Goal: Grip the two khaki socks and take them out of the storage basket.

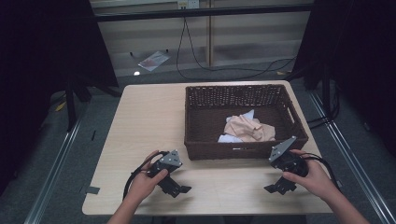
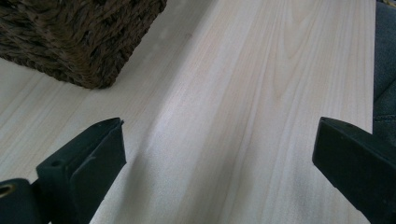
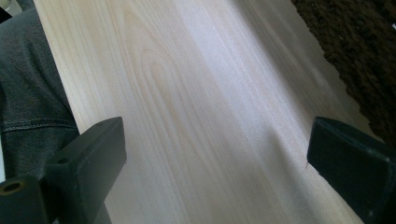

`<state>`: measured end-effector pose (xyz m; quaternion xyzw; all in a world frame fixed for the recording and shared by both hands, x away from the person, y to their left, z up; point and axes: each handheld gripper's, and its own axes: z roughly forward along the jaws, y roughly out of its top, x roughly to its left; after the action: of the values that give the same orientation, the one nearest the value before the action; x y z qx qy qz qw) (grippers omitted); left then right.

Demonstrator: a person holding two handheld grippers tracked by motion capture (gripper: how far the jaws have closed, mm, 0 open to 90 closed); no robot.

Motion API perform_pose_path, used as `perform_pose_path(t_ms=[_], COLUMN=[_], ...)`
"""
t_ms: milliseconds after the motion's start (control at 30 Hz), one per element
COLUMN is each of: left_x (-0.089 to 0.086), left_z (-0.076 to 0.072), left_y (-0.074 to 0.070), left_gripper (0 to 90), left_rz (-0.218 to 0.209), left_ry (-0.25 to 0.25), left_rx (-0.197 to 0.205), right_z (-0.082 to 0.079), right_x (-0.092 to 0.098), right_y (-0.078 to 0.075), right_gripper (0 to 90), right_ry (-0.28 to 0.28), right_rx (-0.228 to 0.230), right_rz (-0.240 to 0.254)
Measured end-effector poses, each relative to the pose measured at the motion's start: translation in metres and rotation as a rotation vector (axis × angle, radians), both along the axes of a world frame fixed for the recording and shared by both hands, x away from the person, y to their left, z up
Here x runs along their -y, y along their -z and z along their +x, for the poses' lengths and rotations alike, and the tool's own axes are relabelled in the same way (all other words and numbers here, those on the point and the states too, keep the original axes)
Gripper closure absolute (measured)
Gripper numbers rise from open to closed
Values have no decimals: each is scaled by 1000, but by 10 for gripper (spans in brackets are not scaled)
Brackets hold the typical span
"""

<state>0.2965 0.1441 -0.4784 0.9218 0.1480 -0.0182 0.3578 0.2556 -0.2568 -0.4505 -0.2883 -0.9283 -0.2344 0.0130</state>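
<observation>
While the crumpled beige cloth (image 1: 245,128) lies inside the dark woven wicker basket (image 1: 201,122), you rest your left hand-held gripper (image 1: 180,189) and right hand-held gripper (image 1: 276,186) near it on the pale wooden desk (image 1: 144,121), both wide open and empty, seemingly ready to reach.

Two hand-held two-jaw grippers, both black-bodied. The left black gripper (image 1: 180,189) carries a grey three-cornered plate (image 1: 170,159) on top, dotted with small holes; a black cable (image 1: 135,175) loops from its rear. The right black gripper (image 1: 276,187) has a like grey plate (image 1: 281,149) and a black cable (image 1: 327,164) trailing behind. In both gripper views the jaws are thick, matte black, blocky pads with squared tips; a brass-coloured screw hole (image 2: 5,190) sits at the base. Forearms bare, no sleeves visible. Dark grey trousers (image 3: 28,107) with a stitched seam.
</observation>
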Motion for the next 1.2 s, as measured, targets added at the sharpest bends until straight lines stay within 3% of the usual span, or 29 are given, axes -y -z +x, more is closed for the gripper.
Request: perform_pose_path(t_ms=[300, 533, 667, 700, 800, 867, 1100, 1200], left_x=[0, 0, 0, 0, -1, 0, -1, -1], left_z=[1, 1, 0, 1, 2, 1, 1, 2], left_y=[-1, -1, 0, 0, -1, 0, 0, -1], left_gripper=[23, 23, 23, 23, 23, 23, 23, 23], left_rz=[11, 6, 2, 2, 13, -7, -1, 4], left_ry=[1, -5, -6, -3, 5, -12, -5, -3], left_rx=[-1, -4, -9, -9, -4, -4, -11, -6], right_z=[4, 9, 12, 13, 14, 17, 22, 27], right_x=[-8, -21, -23, -26, -29, -30, -34, -35], right_y=[-4, -10, -14, -17, -20, -25, -41, -55], right_gripper=[55, 64, 64, 68, 66, 65, 67, 69], right_ry=[-22, -44, -58, -73, -81, -100, -114, -110], right_rx=[-15, -76, -98, -103, -107, -105, -111, -123], right_rz=[-33, -175, -184, -224, -252, -253, -263, -247])
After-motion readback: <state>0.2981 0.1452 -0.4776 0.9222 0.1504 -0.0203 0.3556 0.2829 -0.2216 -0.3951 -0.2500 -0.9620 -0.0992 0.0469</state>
